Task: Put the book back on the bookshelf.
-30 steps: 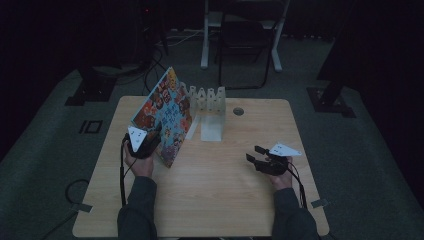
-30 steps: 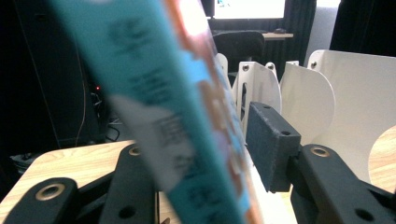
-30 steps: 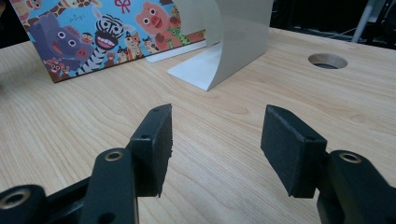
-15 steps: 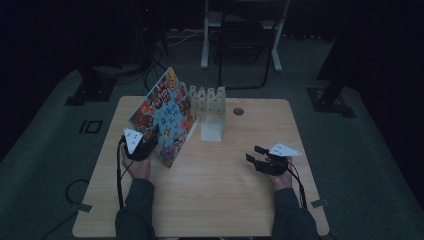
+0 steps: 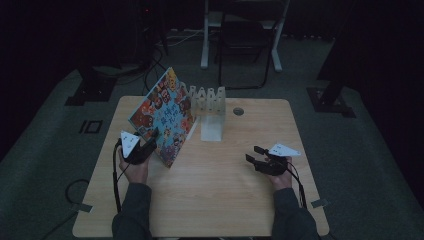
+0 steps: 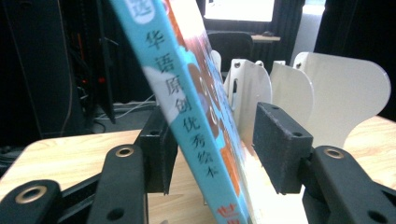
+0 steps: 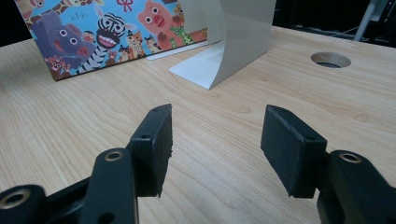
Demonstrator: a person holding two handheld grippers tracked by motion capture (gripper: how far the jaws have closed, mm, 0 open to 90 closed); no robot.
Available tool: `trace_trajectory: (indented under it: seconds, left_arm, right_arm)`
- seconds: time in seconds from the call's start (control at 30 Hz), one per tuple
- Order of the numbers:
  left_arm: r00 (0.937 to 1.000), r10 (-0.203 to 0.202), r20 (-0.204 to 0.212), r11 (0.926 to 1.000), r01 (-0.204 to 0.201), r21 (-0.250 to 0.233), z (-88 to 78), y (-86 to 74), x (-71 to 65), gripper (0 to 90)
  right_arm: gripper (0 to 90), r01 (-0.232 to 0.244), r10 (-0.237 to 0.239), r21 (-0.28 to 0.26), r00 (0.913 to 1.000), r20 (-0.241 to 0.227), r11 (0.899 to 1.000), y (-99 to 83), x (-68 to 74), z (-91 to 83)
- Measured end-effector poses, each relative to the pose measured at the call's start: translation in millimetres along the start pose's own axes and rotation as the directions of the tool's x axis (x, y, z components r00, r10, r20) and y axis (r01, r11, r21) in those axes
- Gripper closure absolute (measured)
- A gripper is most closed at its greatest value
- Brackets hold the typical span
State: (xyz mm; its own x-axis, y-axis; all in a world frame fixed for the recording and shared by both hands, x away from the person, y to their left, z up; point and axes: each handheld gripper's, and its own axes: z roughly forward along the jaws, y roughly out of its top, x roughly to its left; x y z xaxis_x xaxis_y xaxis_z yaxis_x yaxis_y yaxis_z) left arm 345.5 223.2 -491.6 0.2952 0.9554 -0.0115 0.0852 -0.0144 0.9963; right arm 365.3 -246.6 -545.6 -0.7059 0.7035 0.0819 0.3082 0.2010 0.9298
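Observation:
A picture book (image 5: 165, 117) with cartoon animals on its cover stands tilted on the wooden table (image 5: 215, 200), its lower edge on the wood. My left gripper (image 5: 150, 140) is at its near left edge. In the left gripper view the book (image 6: 187, 107) runs between the jaws of that gripper (image 6: 212, 140): one pad touches its back and the other stands clear of the cover, so it is open. My right gripper (image 5: 252, 153) rests low at the right, open and holding nothing, with bare wood between the jaws of the gripper (image 7: 217, 140). Beyond them I see the book's cover (image 7: 107, 32).
A white divider rack (image 5: 210, 107) with several upright fins stands at the back middle of the table, right beside the book. Its curved end plate (image 7: 233, 37) is ahead of my right gripper. A round cable hole (image 5: 238, 111) lies to the rack's right. A chair stands behind the table.
The book has leaned further over, showing more of its cover. My left gripper has shifted slightly left and toward the person with it. The right gripper has stayed put.

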Motion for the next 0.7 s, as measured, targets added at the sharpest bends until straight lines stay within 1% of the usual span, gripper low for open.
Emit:
trace_trajectory:
  seconds: [0.07, 0.13, 0.2, 0.33, 0.4, 0.47, 0.6, 0.7]
  left_arm:
    - [0.9999, -0.010, -0.005, 1.0000, 0.010, 0.002, -2.2, -0.9, 0.7, 48.0]
    - [0.9999, -0.010, -0.006, 0.9999, 0.010, -0.003, -5.8, -1.2, 0.9, 45.9]
    - [1.0000, -0.005, -0.005, 1.0000, 0.005, -0.002, -9.6, -0.7, 1.1, 44.1]
    - [1.0000, -0.002, 0.009, 1.0000, 0.002, 0.006, -15.9, -0.7, 1.4, 41.0]
    - [1.0000, 0.002, 0.007, 1.0000, -0.002, 0.003, -19.5, -2.0, 1.7, 40.0]
    - [1.0000, -0.001, 0.006, 0.9999, 0.001, 0.011, -22.6, -4.3, 2.7, 37.6]
    - [1.0000, -0.004, 0.007, 0.9996, 0.004, 0.029, -28.4, -10.4, 5.3, 36.6]
    - [0.9998, -0.015, 0.010, 0.9990, 0.015, 0.042, -33.3, -15.5, 7.1, 36.5]
  right_arm:
    - [43.0, -0.001, 0.001, 0.001, 1.0000, 0.000, 1.000, -0.1, 0.0, 0.0]
    - [43.0, -0.001, 0.001, 0.001, 1.0000, -0.001, 1.000, -0.1, 0.0, 0.0]
    - [43.0, -0.001, 0.001, 0.002, 1.0000, -0.001, 1.000, -0.2, -0.2, 0.0]
    - [42.9, -0.001, 0.001, 0.001, 1.0000, -0.001, 1.000, -0.1, 0.0, 0.0]
    - [42.9, -0.001, 0.001, 0.001, 1.0000, 0.001, 1.000, -0.1, -0.2, -0.1]
    - [42.9, 0.000, 0.000, 0.000, 1.0000, 0.002, 1.000, -0.1, -0.4, -0.2]
    - [42.7, 0.000, 0.000, 0.002, 1.0000, 0.000, 1.000, -0.3, -0.2, 0.2]
    - [42.5, -0.002, 0.002, 0.004, 1.0000, 0.000, 1.000, -0.4, -0.4, 0.1]
